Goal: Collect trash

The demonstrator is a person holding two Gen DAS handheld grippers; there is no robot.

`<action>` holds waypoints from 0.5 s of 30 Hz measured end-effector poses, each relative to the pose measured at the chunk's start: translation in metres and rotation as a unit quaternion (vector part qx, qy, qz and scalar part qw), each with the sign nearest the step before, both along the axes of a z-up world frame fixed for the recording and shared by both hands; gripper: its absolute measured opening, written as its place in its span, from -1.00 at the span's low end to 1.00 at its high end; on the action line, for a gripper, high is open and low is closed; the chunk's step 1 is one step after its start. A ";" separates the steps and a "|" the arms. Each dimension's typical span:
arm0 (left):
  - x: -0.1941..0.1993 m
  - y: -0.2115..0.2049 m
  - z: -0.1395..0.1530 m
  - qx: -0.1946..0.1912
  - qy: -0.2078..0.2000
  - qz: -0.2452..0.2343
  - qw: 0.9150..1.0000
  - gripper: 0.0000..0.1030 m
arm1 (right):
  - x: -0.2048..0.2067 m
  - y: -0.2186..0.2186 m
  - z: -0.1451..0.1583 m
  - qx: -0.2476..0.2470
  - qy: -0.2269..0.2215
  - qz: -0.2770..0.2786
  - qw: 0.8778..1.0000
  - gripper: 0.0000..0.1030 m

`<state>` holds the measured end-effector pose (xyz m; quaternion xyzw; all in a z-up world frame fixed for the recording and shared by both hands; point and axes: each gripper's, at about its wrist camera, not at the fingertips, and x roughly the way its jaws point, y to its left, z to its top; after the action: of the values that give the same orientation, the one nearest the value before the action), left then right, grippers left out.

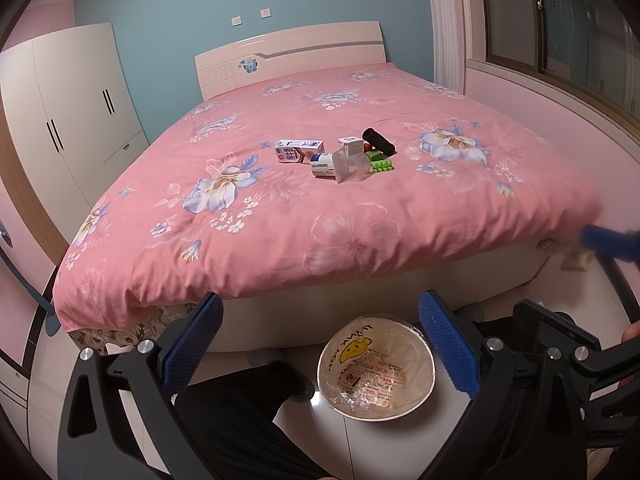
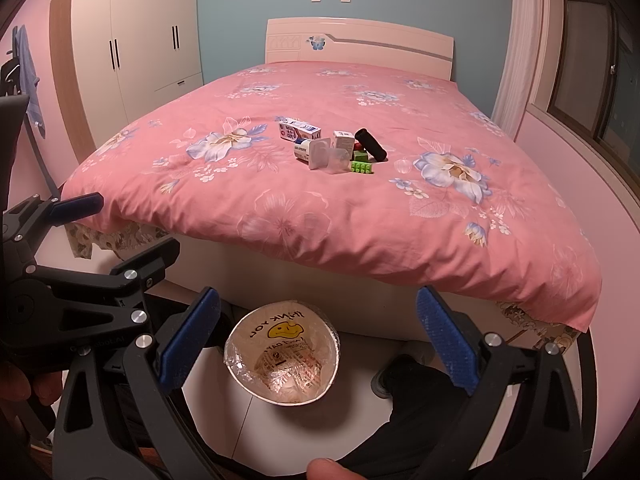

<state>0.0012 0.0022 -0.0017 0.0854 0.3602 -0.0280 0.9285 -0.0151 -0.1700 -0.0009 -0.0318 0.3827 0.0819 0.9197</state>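
Observation:
A small pile of items lies on the pink floral bedspread (image 1: 360,208): a milk carton (image 1: 299,151), a small white bottle (image 1: 323,165), a clear plastic cup (image 1: 352,166), a white box (image 1: 351,145), a green toy brick (image 1: 380,162) and a black cylinder (image 1: 378,141). The pile also shows in the right wrist view, with the carton (image 2: 299,129) and the cup (image 2: 330,160). A bin lined with a plastic bag (image 1: 376,368) (image 2: 282,356) stands on the floor at the bed's foot. My left gripper (image 1: 320,344) and right gripper (image 2: 318,340) are open and empty above the bin.
A white wardrobe (image 1: 72,104) stands left of the bed, a window (image 1: 560,28) to the right. The person's dark-trousered legs (image 1: 240,408) are by the bin. The left gripper also shows at the left of the right wrist view (image 2: 80,240).

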 end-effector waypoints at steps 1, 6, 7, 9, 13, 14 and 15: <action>0.000 0.000 0.000 0.000 0.000 0.000 1.000 0.93 | 0.000 0.000 0.000 0.000 -0.001 0.000 1.000 0.87; 0.000 -0.001 0.000 0.000 -0.001 0.000 1.000 0.93 | 0.000 0.000 0.000 0.000 0.000 0.000 1.000 0.87; 0.000 0.000 0.000 0.000 -0.001 0.000 1.000 0.93 | 0.000 -0.001 0.000 0.000 -0.001 0.000 1.000 0.87; 0.000 0.000 0.000 0.000 -0.001 0.000 1.000 0.93 | 0.000 -0.001 0.000 0.000 -0.001 0.001 1.000 0.87; -0.001 -0.001 0.000 0.000 -0.001 -0.001 1.000 0.93 | 0.001 0.000 0.000 -0.001 -0.001 0.001 1.000 0.87; 0.000 -0.001 0.000 0.000 0.000 0.000 1.000 0.93 | 0.001 0.000 0.000 -0.001 -0.001 0.002 1.000 0.87; 0.000 -0.001 0.000 0.000 -0.001 -0.001 1.000 0.93 | 0.000 0.000 -0.001 -0.001 -0.001 0.002 1.000 0.87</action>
<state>0.0009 0.0016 -0.0014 0.0854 0.3595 -0.0291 0.9288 -0.0152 -0.1698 -0.0017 -0.0334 0.3817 0.0833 0.9199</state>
